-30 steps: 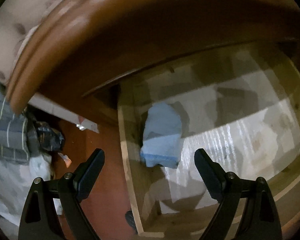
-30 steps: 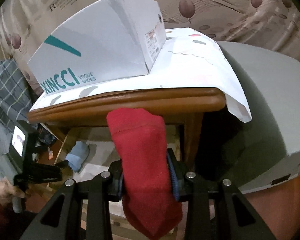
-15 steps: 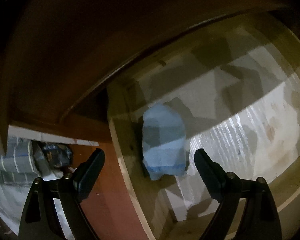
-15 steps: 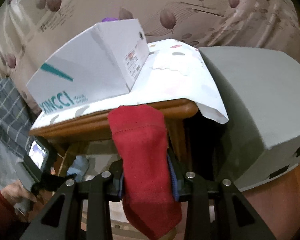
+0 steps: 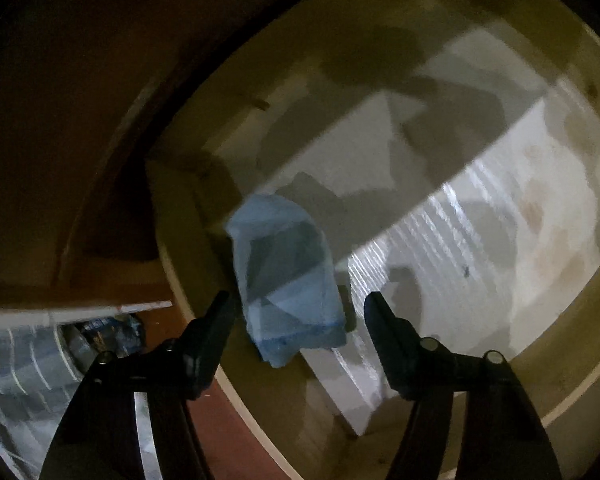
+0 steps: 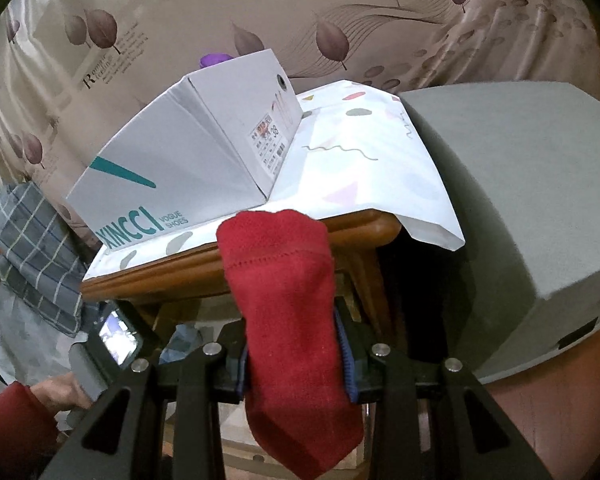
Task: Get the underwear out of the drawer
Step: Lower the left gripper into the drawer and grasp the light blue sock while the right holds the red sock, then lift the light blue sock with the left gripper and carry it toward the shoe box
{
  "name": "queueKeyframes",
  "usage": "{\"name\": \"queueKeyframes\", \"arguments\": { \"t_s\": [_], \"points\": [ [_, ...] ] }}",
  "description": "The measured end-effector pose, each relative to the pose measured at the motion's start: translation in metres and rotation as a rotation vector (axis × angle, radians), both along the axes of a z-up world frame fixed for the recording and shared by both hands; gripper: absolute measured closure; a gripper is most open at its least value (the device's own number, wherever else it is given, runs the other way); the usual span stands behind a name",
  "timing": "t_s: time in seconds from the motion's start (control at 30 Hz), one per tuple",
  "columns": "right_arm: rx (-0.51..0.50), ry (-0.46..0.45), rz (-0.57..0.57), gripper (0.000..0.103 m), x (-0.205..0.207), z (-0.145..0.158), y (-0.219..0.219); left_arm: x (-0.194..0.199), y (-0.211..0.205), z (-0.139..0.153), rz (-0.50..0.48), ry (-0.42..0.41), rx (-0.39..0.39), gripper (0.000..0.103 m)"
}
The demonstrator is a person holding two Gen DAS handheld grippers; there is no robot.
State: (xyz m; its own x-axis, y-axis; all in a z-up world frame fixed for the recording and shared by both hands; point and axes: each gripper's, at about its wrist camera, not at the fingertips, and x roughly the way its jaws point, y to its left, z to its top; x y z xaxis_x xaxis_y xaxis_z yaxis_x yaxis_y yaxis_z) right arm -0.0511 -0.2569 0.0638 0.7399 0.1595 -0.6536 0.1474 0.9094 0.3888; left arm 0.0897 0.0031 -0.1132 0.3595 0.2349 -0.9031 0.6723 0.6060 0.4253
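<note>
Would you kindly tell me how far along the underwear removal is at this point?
Done: the right gripper is shut on a red garment, held clear of the drawer. In hand: the left gripper is open, its fingers either side of the folded blue underwear inside the drawer. Left: gripping it and lifting it out.

"XINCCI VOGUE SHOES" on shoebox (image 6: 172, 176)

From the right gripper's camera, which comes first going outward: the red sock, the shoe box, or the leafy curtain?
1. Red sock: clamped in the right gripper.
2. Shoe box: on the table, up and left.
3. Curtain: behind everything, across the top.
</note>
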Motion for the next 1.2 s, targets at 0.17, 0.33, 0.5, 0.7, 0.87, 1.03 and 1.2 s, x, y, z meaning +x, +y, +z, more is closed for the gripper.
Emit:
{"name": "queueKeyframes", "arguments": {
  "t_s": [0.17, 0.33, 0.5, 0.7, 0.87, 1.03, 1.2],
  "points": [
    [0.027, 0.009, 0.006, 0.069, 0.001, -0.002, -0.003, 0.008, -0.007, -0.015, -0.039, -0.002, 0.064, 0.037],
    [0.025, 0.012, 0.016, 0.069, 0.002, -0.002, -0.002, 0.021, -0.005, -0.025, -0.016, 0.01, 0.08, 0.048],
    [0.025, 0.015, 0.022, 0.069, 0.002, -0.003, 0.001, 0.022, -0.002, -0.023, -0.007, 0.081, 0.059, 0.063],
    [0.029, 0.01, 0.01, 0.069, 0.002, -0.002, -0.001, 0.0, -0.009, -0.016, -0.088, 0.221, 0.026, 0.064],
    [0.035, 0.01, 0.012, 0.069, 0.002, -0.002, -0.002, 0.002, -0.017, -0.015, -0.069, 0.222, 0.036, 0.055],
    [0.039, 0.011, 0.016, 0.069, 0.002, -0.002, -0.002, 0.012, -0.015, -0.011, -0.027, 0.185, 0.015, 0.038],
    [0.041, 0.011, 0.011, 0.069, 0.003, -0.002, -0.002, 0.016, -0.015, -0.022, -0.016, 0.193, 0.035, 0.04]
  ]
}}
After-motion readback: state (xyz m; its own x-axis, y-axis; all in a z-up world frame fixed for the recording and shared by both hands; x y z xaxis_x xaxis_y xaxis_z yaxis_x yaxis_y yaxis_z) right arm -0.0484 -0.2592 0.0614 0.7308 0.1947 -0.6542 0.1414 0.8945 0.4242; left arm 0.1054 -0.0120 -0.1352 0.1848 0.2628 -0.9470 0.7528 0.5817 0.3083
